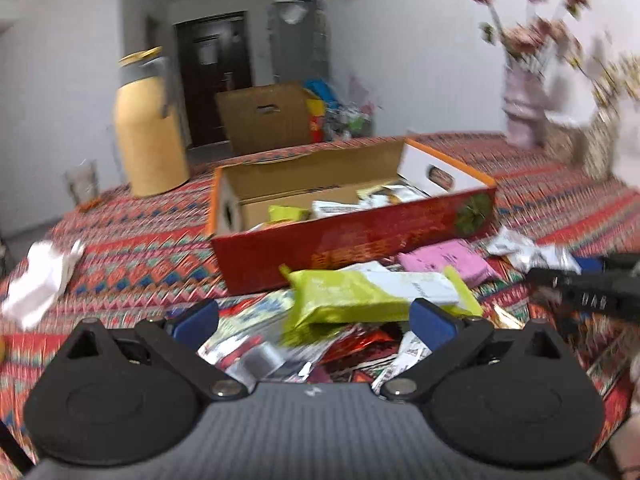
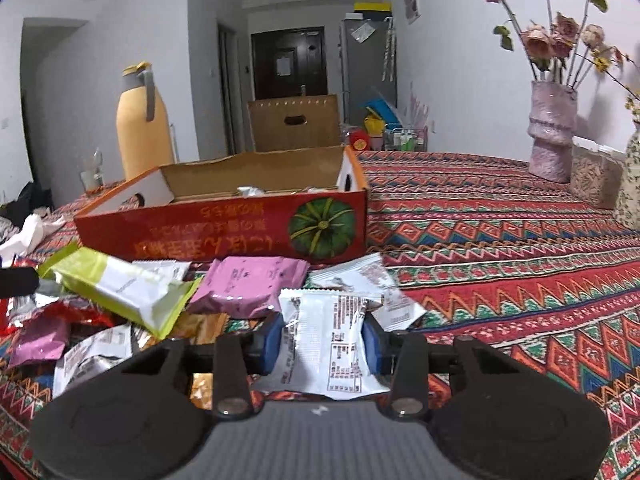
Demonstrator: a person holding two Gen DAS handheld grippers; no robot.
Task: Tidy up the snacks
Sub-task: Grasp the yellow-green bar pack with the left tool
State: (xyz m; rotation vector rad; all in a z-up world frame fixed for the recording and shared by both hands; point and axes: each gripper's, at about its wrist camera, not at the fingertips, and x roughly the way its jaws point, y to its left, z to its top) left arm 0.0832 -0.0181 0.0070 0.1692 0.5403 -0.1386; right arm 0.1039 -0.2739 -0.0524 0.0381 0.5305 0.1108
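A red cardboard box (image 1: 360,236) with a pumpkin picture stands open on the patterned tablecloth, with several snack packets inside; it also shows in the right wrist view (image 2: 224,236). A pile of snack packets lies in front of it, including a lime-green and white packet (image 1: 360,292) (image 2: 124,284) and a pink packet (image 1: 448,260) (image 2: 252,284). My left gripper (image 1: 314,322) is open above the pile, empty. My right gripper (image 2: 324,340) is shut on a white snack packet (image 2: 328,340) with printed text, held just above the table.
A yellow thermos jug (image 1: 148,132) (image 2: 140,128) and a glass (image 1: 82,184) stand at the back left. A pink vase with dried roses (image 2: 552,132) stands at the back right beside another vase. Crumpled white paper (image 1: 36,276) lies at the left.
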